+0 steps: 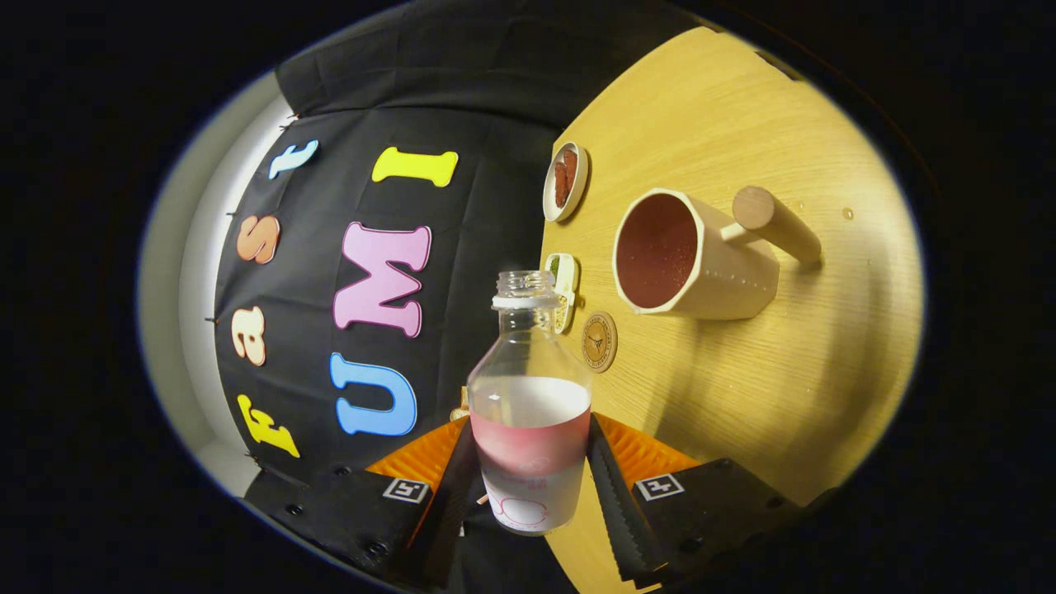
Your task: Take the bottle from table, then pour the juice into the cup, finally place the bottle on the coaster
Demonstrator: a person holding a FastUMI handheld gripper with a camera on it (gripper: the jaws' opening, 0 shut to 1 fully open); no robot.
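A: Fig., L to R: bottle (530, 396), uncapped, clamped between both fingers (612, 487), rolled sideways toward the counter (742, 396) (juice still inside).

B: Why rolled?

A: Prob. pouring pose; cup (689, 256) beyond, coaster (599, 341) between them.

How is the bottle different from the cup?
The bottle is see-through, while the cup is solid cream. The bottle has a narrow neck; the cup has a wide mouth and a wooden handle. The bottle is clamped between the fingers of the hand-held gripper, while the cup stands by itself on the table, beyond the fingers. Both are open on top and have reddish juice inside.
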